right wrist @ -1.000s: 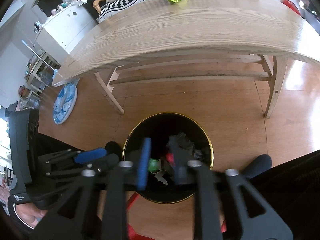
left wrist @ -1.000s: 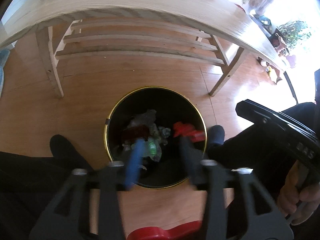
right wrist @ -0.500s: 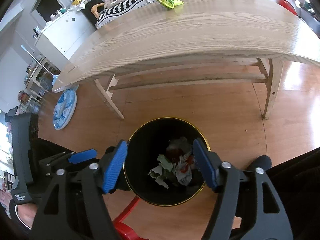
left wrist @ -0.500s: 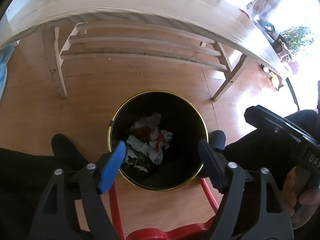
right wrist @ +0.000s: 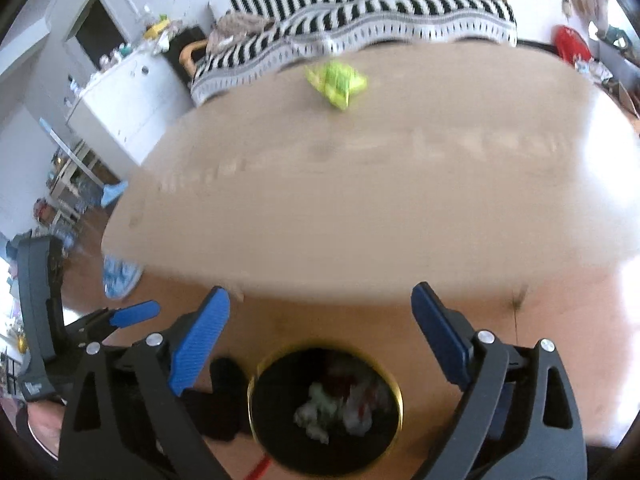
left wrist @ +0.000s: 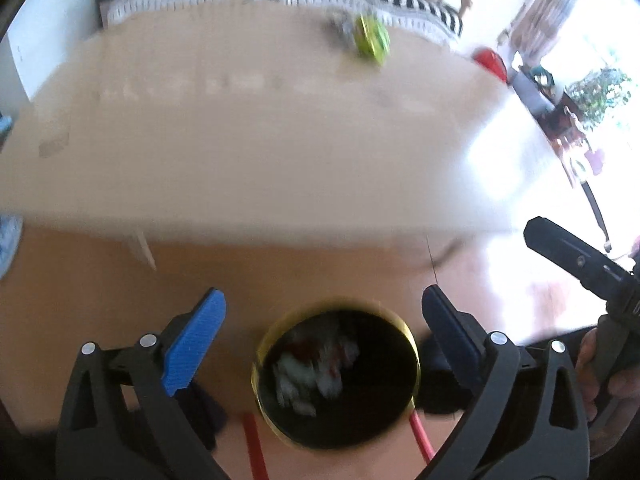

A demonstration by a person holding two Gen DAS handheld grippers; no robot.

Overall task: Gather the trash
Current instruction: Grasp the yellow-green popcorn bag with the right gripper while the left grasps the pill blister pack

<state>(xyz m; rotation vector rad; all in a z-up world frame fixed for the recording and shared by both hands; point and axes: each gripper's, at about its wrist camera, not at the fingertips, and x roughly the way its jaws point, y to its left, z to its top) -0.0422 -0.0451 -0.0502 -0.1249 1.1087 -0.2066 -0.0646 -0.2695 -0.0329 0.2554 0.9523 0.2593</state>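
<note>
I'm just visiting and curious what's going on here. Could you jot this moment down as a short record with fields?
Setting: wooden table above an orange floor
Bin: black bin with a gold rim on the floor, crumpled trash inside
Left gripper: jaws opening, nothing between them
Right gripper: jaws opening, nothing between them
Still on the table: green wrapper near the far edge
Behind the table: striped sofa
Picture quality: blurred
</note>
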